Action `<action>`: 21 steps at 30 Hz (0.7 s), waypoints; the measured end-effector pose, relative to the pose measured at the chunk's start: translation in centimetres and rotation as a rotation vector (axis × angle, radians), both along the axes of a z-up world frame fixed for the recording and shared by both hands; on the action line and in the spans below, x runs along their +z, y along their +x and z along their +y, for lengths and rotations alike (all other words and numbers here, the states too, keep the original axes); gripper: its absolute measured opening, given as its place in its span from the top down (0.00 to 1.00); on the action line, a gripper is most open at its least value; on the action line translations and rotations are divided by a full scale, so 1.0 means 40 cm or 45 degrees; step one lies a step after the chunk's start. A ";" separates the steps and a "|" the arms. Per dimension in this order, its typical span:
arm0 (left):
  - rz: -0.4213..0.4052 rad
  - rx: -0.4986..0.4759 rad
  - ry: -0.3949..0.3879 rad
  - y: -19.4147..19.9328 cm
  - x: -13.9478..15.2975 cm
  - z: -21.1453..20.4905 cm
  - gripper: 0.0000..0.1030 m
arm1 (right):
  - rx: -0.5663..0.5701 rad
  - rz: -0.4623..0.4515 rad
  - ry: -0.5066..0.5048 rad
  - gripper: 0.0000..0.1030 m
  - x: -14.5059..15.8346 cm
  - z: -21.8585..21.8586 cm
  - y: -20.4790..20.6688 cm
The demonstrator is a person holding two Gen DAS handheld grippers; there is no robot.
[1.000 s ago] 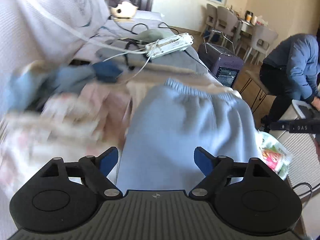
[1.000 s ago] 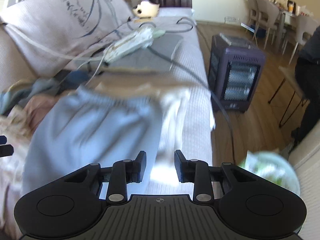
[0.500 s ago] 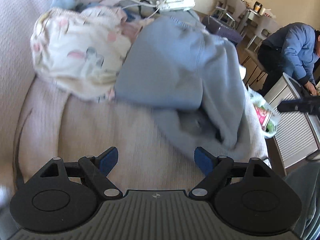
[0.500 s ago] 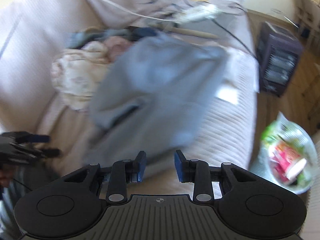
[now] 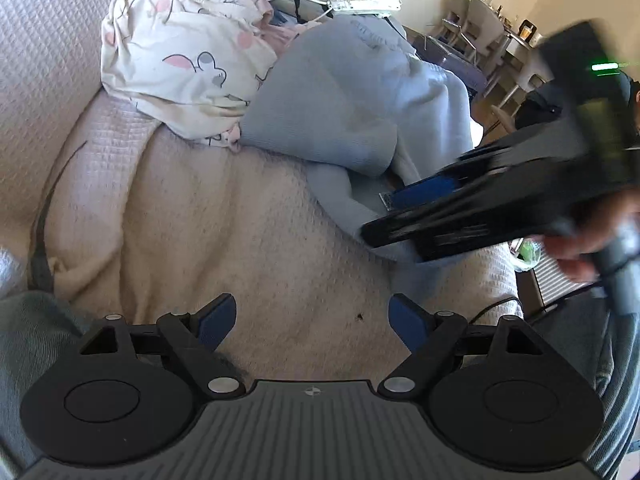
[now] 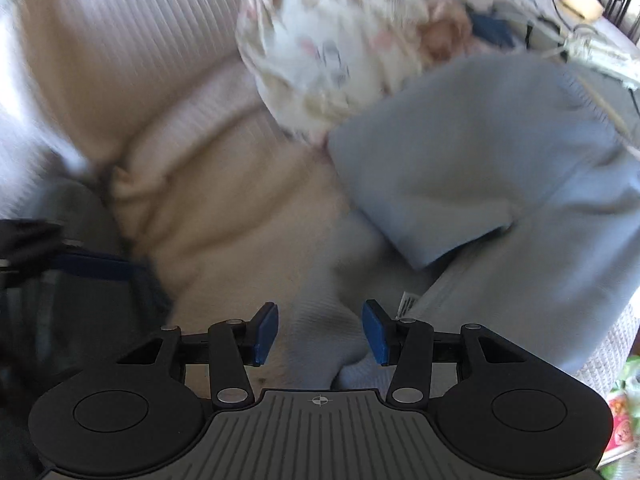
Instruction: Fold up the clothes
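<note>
Sweatpants (image 5: 360, 92) in pale blue lay crumpled on the sofa (image 5: 240, 240), ahead and to the right of your left tool (image 5: 312, 322), with one leg trailing back toward you. Your left tool hung over bare cushion, its fingers wide apart and holding nothing. Your right tool (image 6: 319, 334) was far nearer: the end of that leg (image 6: 336, 328) sat directly between its parted fingers, not yet clamped. The garment's long axis ran away from your right tool, up and to the right toward the waistband near the power strip (image 5: 364, 2). A printed garment (image 5: 180, 64) was bunched just left of it, touching. Your right hand seemed better placed for the grab.
</note>
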State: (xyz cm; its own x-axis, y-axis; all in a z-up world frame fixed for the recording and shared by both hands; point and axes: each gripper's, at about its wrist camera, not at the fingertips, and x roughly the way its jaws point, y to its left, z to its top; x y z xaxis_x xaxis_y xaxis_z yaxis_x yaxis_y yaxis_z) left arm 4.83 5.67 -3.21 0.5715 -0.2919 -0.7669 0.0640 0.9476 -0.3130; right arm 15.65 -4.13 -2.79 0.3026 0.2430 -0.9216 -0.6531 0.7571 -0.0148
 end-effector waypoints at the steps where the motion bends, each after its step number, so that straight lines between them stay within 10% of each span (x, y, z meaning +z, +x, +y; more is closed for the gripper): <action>1: 0.004 0.005 -0.007 -0.003 -0.001 0.002 0.21 | 0.007 0.011 -0.019 0.55 -0.022 0.011 0.007; 5: -0.003 0.023 -0.019 -0.012 0.004 0.014 0.21 | 0.074 -0.100 -0.124 0.86 -0.070 0.032 -0.002; 18: -0.050 0.034 -0.006 -0.011 0.023 0.032 0.21 | 0.372 -0.328 0.418 0.87 0.382 -0.271 -0.200; 21: -0.062 0.006 0.012 -0.032 0.028 0.014 0.21 | 0.392 -0.232 0.435 0.83 0.365 -0.286 -0.235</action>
